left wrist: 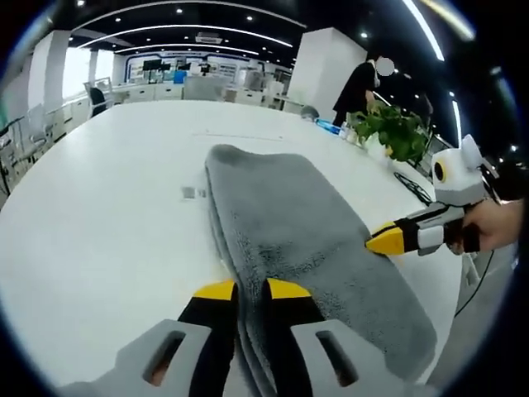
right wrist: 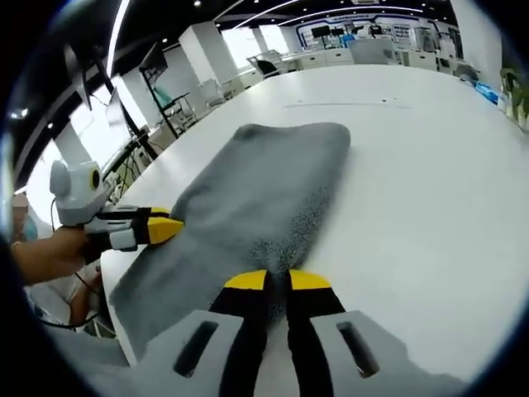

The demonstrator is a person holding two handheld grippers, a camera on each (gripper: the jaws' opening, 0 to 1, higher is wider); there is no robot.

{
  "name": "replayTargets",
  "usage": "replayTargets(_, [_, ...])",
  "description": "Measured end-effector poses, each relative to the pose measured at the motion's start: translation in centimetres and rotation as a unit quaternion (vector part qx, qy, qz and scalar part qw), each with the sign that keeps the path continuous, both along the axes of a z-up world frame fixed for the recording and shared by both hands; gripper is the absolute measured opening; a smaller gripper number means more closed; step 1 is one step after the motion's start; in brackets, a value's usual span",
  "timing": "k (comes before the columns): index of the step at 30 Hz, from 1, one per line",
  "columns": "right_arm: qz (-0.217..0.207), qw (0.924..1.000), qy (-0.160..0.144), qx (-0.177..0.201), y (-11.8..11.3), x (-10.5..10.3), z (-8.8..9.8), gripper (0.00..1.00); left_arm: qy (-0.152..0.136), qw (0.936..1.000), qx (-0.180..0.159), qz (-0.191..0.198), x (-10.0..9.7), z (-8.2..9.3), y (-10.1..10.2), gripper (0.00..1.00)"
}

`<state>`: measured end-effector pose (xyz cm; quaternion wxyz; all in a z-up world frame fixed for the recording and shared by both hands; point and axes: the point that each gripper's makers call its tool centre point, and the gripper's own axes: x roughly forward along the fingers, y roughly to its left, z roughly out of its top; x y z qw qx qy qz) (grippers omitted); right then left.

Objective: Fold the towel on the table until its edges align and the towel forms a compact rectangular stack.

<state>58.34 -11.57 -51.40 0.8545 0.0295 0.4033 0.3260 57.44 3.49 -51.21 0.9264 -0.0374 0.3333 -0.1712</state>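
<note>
Both yellow-tipped tools, left [left wrist: 251, 289] and right [right wrist: 277, 280], clench opposite edges of the folded grey fleecy towel [left wrist: 306, 227] on the white surface [left wrist: 107, 207].

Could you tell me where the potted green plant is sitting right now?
In the left gripper view the green plant stands at the white table's far right edge, beyond the grey towel and just past the right gripper.

Folded grey towel [left wrist: 306, 240] is laid on white table [left wrist: 107, 215]. Its near edge is pinched by left gripper [left wrist: 252, 291]; right gripper [left wrist: 385, 240] is pressed against its side.
</note>
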Motion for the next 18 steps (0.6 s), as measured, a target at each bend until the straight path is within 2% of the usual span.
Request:
replayTargets(4, [-0.005,1.0000,-0.003,-0.004,-0.4,0.0,0.1,0.04,0.006,1.0000,-0.003,-0.005,-0.1,0.0,-0.5,0.11])
replayTargets(6, [-0.011,0.9999,-0.003,-0.005,-1.0,0.0,0.1,0.03,0.007,0.9999,-0.003,-0.014,-0.3,0.5,-1.6,0.11])
replayTargets(7, [-0.014,0.9999,-0.003,-0.004,-1.3,0.0,0.1,0.04,0.007,0.9998,-0.003,-0.019,-0.2,0.1,-1.7,0.11])
replayTargets(11, [-0.024,0.9997,-0.002,-0.007,-3.0,0.4,0.0,0.03,0.010,0.9994,-0.006,-0.033,-0.5,0.1,-3.4,0.11])
replayTargets(18, [-0.050,0.9987,-0.005,-0.011,-6.1,-0.2,0.0,0.03,0.019,0.9979,-0.012,-0.060,-0.5,-0.4,-6.2,0.11])
